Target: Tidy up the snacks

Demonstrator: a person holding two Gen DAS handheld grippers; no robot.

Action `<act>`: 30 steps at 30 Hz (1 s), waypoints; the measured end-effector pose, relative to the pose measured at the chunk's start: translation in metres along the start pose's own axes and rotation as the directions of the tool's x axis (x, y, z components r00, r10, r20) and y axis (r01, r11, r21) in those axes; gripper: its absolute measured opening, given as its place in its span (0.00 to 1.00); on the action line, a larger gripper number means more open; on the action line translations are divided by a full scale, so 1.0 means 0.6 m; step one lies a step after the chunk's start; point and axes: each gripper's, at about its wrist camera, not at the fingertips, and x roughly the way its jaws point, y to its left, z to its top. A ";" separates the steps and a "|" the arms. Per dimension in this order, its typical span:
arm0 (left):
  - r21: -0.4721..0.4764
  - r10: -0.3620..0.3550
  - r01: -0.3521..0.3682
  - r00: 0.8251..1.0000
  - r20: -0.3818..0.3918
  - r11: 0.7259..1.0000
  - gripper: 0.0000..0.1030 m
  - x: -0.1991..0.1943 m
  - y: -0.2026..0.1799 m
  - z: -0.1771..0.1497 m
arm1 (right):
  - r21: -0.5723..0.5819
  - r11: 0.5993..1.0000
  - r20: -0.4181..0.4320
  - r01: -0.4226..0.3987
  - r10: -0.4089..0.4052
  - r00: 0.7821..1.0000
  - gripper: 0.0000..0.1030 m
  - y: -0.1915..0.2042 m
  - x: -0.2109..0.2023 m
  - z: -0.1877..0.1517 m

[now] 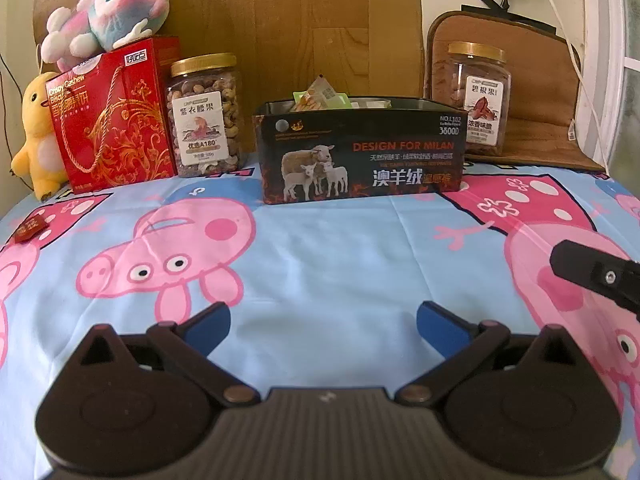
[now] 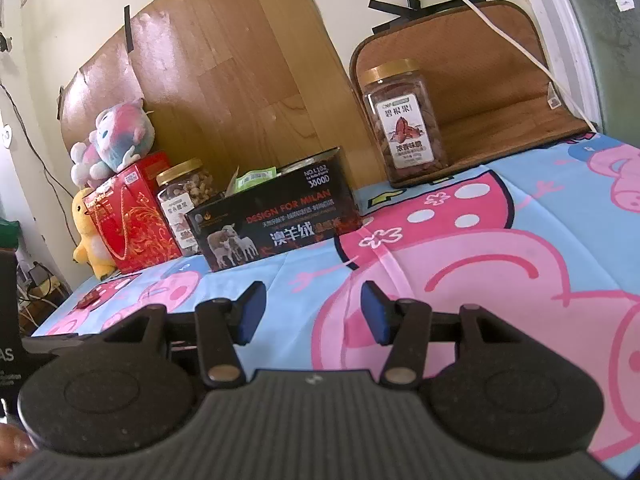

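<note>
Snack packets point(image 1: 320, 96) mostly hidden inside black box point(image 1: 360, 152); small red packet point(image 1: 30, 229) print unreadable

Left gripper point(image 1: 323, 320) hovers empty, jaws apart, over the pig-print sheet point(image 1: 320, 248) — black box point(image 1: 362, 152) of snack packets dead ahead.

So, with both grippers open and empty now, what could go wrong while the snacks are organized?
1. The small red packet lies near the left edge of the cartoon cloth; a push could send it off.
2. The black box already holds packets sticking above its rim, so more may spill out.
3. The pink plush toy rests on the red gift box; moving that box or the cashew jar beside it may topple it.
</note>
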 end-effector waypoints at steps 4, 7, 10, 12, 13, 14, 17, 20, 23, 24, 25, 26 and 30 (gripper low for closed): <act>-0.002 0.000 0.000 1.000 0.004 1.000 1.00 -0.001 0.001 0.000 | -0.002 1.000 0.005 -0.008 0.008 1.000 0.54 0.001 -0.001 0.000; -0.004 0.001 -0.001 1.000 0.004 1.000 1.00 -0.001 0.001 -0.001 | -0.001 1.000 0.006 -0.012 0.012 1.000 0.54 0.001 -0.002 0.000; -0.009 0.002 -0.002 1.000 0.005 1.000 1.00 -0.001 0.002 0.000 | -0.001 1.000 0.009 -0.015 0.015 1.000 0.54 0.001 -0.002 0.000; -0.011 0.002 -0.002 1.000 0.005 1.000 1.00 -0.001 0.003 0.000 | -0.001 1.000 0.009 -0.015 0.015 1.000 0.54 0.001 -0.003 0.000; -0.013 0.002 -0.002 1.000 0.006 1.000 1.00 -0.001 0.002 0.000 | -0.001 1.000 0.009 -0.014 0.014 1.000 0.54 0.001 -0.003 -0.001; -0.015 0.002 -0.002 1.000 0.008 1.000 1.00 -0.001 0.003 0.000 | 0.000 1.000 0.010 -0.015 0.015 1.000 0.54 0.001 -0.003 -0.001; -0.019 0.002 -0.002 1.000 0.011 1.000 1.00 -0.002 0.003 0.000 | 0.000 1.000 0.010 -0.014 0.014 1.000 0.54 0.002 -0.004 -0.001; -0.023 0.003 -0.002 1.000 0.012 1.000 1.00 -0.001 0.004 0.000 | -0.001 1.000 0.011 -0.018 0.018 1.000 0.54 0.001 -0.004 -0.001; -0.027 0.004 -0.004 1.000 0.013 1.000 1.00 -0.002 0.004 -0.001 | -0.002 1.000 0.011 -0.026 0.026 1.000 0.54 0.002 -0.003 0.000; -0.027 0.005 -0.004 1.000 0.014 1.000 1.00 -0.002 0.004 -0.001 | -0.002 1.000 0.011 -0.026 0.026 1.000 0.54 0.002 -0.003 0.000; -0.026 0.004 -0.004 1.000 0.014 1.000 1.00 -0.001 0.004 -0.001 | -0.002 1.000 0.010 -0.026 0.026 1.000 0.54 0.002 -0.003 0.000; -0.027 0.005 -0.004 1.000 0.014 1.000 1.00 -0.001 0.004 -0.001 | -0.003 1.000 0.010 -0.026 0.026 1.000 0.54 0.002 -0.003 0.000; -0.034 0.010 -0.009 1.000 0.015 0.999 1.00 -0.002 0.005 0.000 | -0.003 1.000 0.009 -0.027 0.027 1.000 0.54 0.003 -0.004 0.000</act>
